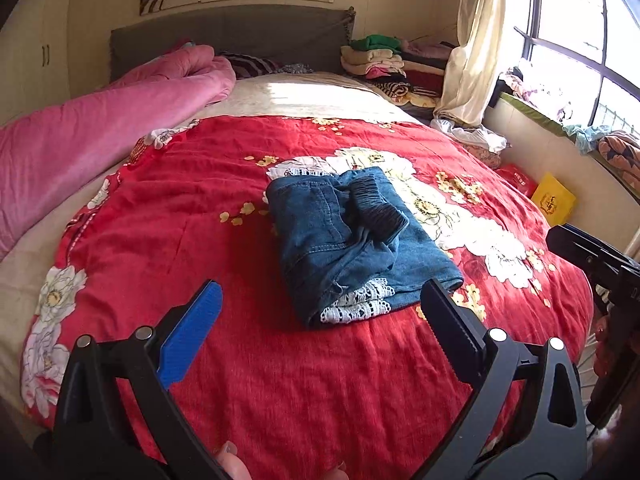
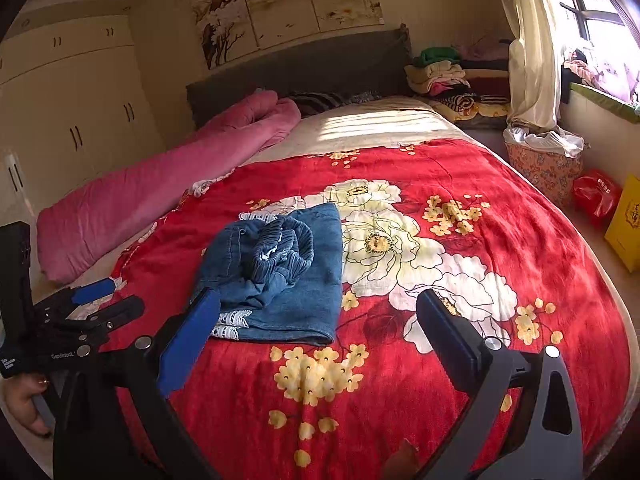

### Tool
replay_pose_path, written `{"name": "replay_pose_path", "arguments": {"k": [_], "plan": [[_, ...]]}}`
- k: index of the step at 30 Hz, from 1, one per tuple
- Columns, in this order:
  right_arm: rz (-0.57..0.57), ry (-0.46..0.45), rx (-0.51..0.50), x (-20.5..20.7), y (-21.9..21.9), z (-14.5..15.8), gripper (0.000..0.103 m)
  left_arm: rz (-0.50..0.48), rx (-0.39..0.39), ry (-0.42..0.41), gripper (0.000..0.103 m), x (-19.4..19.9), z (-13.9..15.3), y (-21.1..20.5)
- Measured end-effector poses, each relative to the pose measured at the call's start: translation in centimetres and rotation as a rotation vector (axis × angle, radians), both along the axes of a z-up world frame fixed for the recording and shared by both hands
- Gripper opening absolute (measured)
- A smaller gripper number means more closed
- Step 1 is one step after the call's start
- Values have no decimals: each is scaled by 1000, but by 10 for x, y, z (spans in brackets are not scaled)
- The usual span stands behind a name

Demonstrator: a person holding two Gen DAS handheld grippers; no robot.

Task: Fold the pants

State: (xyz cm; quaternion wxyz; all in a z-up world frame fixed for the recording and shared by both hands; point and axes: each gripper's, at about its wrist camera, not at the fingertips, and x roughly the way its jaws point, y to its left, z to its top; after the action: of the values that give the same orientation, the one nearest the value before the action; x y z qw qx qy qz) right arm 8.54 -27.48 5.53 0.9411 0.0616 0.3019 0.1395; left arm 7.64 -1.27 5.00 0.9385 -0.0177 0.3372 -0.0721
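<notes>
The blue denim pants [image 1: 352,240] lie folded into a small bundle on the red flowered bedspread [image 1: 280,380], with white lace trim at the near edge and the elastic waistband bunched on top. My left gripper [image 1: 320,296] hovers open just short of the bundle, with nothing between its fingers. In the right wrist view the pants [image 2: 280,276] sit ahead and to the left. There my right gripper [image 2: 316,304] stands wide open and holds nothing. The left gripper [image 2: 108,296] shows at the left edge of that view, carried by a hand.
A rolled pink quilt [image 1: 100,140] lies along the bed's left side. Stacked clothes [image 1: 384,60] sit by the grey headboard [image 1: 232,36]. On the floor to the right are a flowered basket [image 2: 544,164], a red bag [image 2: 596,192] and a yellow bag [image 2: 628,220].
</notes>
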Motion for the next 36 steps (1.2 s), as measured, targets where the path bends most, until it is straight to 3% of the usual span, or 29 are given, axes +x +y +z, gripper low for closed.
{"name": "replay_pose_path", "arguments": {"k": [17, 36], "plan": [[11, 10, -12, -36, 0, -6, 98, 19, -5, 38, 93, -41, -22, 4], [24, 113, -60, -51, 13, -57, 98, 49, -34, 95, 93, -52, -55, 10]]}}
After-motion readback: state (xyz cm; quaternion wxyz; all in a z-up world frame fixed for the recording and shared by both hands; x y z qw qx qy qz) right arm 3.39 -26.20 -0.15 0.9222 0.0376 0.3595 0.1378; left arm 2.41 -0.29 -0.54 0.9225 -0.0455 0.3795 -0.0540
